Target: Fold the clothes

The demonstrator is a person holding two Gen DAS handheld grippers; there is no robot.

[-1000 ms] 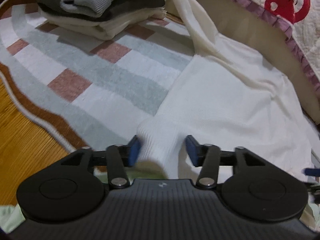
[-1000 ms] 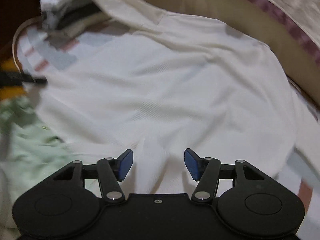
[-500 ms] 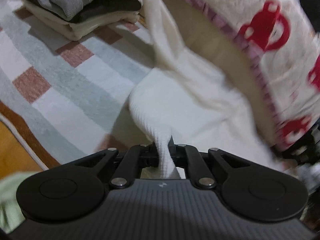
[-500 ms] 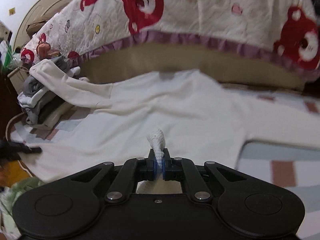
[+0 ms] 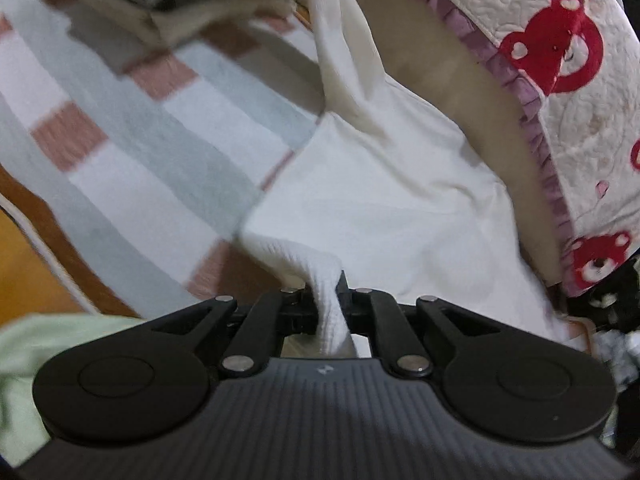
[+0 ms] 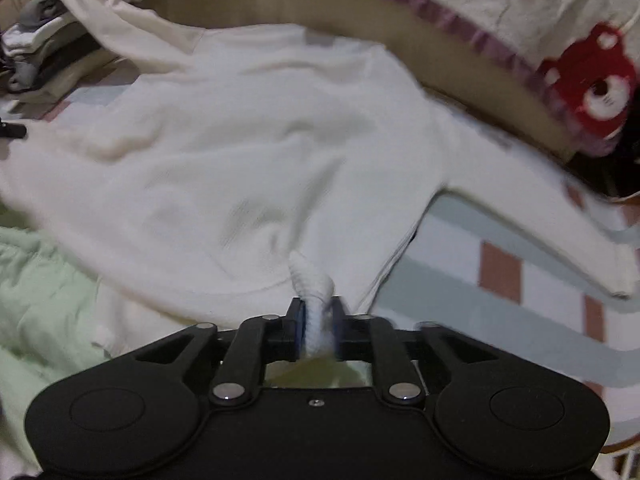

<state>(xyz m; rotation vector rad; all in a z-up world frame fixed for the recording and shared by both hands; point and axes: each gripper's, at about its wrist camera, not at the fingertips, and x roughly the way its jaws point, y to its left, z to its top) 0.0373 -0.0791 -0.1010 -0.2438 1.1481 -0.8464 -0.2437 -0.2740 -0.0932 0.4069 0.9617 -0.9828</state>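
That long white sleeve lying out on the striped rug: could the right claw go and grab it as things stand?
Probably not yet: the right claw is pinching the white sweater's hem, though its jaws are opening. The sleeve lies uncovered on the rug.

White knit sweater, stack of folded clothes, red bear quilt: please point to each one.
White knit sweater (image 6: 256, 152): right wrist view, chest.
Stack of folded clothes (image 5: 192, 0): left wrist view, side.
Red bear quilt (image 5: 556, 56): left wrist view, bear print.

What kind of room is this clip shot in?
Probably a bedroom, with the work done on the floor: a bear-print quilt hangs over a bed edge beside a striped rug, and folded clothes are stacked on the rug.
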